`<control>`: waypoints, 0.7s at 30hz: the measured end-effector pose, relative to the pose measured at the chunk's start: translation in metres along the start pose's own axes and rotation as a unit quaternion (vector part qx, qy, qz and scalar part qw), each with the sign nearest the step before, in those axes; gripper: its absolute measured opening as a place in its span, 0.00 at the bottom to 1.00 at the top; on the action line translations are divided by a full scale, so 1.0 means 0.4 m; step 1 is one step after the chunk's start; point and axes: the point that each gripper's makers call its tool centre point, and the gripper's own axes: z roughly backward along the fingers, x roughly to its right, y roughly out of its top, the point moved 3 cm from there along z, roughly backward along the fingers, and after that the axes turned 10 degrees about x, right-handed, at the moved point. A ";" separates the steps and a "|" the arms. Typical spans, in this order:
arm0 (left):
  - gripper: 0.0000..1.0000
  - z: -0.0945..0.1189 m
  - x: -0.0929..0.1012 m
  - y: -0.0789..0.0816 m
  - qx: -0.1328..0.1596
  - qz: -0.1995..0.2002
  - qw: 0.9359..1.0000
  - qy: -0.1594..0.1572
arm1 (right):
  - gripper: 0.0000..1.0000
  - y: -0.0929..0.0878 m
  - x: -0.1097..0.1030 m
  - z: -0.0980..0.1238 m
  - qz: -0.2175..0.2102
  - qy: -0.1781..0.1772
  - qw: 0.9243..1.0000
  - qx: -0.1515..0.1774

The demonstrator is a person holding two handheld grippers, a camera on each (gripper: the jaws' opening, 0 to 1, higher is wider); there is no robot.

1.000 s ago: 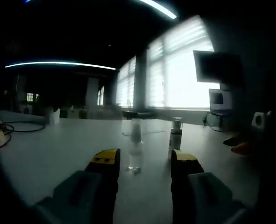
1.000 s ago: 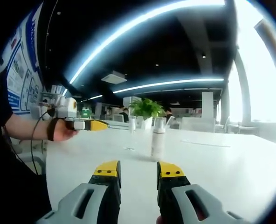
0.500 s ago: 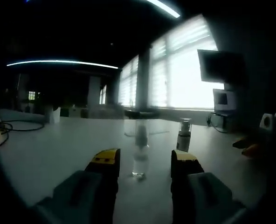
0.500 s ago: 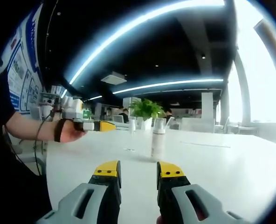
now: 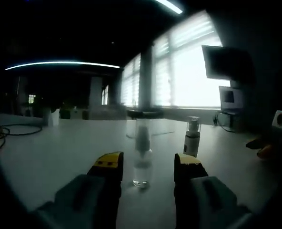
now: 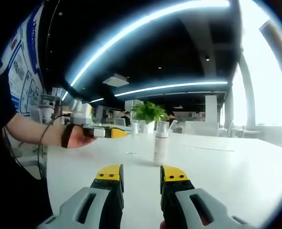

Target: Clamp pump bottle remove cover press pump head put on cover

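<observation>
In the left gripper view, the left gripper (image 5: 146, 164) has its jaws apart with nothing between them, low over a white table (image 5: 55, 152). Just ahead, in line with the gap, stands a clear bottle (image 5: 141, 152), upright. To its right and a little farther off stands the pump bottle (image 5: 192, 138), also upright, with its clear cover on. Nothing lies between the jaws and either bottle. A dark cable (image 5: 15, 130) curls on the table at far left. A monitor (image 5: 226, 64) hangs by bright windows (image 5: 188, 71) at right.

In the right gripper view, the right gripper (image 6: 142, 180) is likewise open and empty, resting low over the table (image 6: 236, 167). The pump bottle (image 6: 161, 143) stands upright ahead of the jaws, slightly right of the gap, with the clear bottle (image 6: 134, 138) behind it to the left. The left gripper (image 6: 116, 133), held in a hand (image 6: 76, 138), reaches in from the left, near the clear bottle but apart from it. A green plant (image 6: 149, 110) stands behind the bottles.
</observation>
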 end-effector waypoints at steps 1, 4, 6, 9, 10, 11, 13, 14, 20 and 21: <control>0.33 -0.006 -0.005 -0.005 -0.001 0.000 1.000 0.001 | 0.25 -0.001 -0.001 -0.001 0.001 0.002 1.000 -0.001; 0.33 -0.015 -0.007 -0.008 -0.003 -0.005 1.000 0.008 | 0.25 0.000 -0.004 -0.001 0.002 0.004 1.000 0.000; 0.33 -0.017 -0.012 -0.009 -0.002 -0.001 1.000 0.011 | 0.25 0.003 -0.004 0.001 0.002 0.001 1.000 0.003; 0.32 -0.034 -0.022 -0.015 -0.003 -0.006 1.000 0.013 | 0.25 0.003 -0.003 0.001 0.000 0.002 1.000 0.003; 0.32 -0.039 -0.024 -0.018 -0.005 -0.008 1.000 0.013 | 0.25 0.003 -0.005 0.001 0.000 0.004 1.000 0.003; 0.32 -0.046 -0.028 -0.020 -0.004 -0.007 1.000 0.014 | 0.25 0.003 -0.007 0.001 0.000 0.005 1.000 0.003; 0.32 -0.053 -0.034 -0.028 -0.007 -0.001 1.000 0.020 | 0.25 0.004 -0.006 0.002 0.001 0.005 1.000 0.004; 0.32 -0.055 -0.034 -0.031 -0.007 0.001 1.000 0.019 | 0.25 0.004 -0.006 0.002 0.001 0.004 1.000 0.005; 0.32 -0.070 -0.023 -0.035 -0.002 0.012 1.000 0.021 | 0.25 0.002 -0.001 0.002 0.000 0.006 1.000 0.004; 0.31 -0.070 -0.021 -0.036 0.000 0.026 0.999 0.023 | 0.25 0.002 -0.002 0.002 0.000 0.005 1.000 0.004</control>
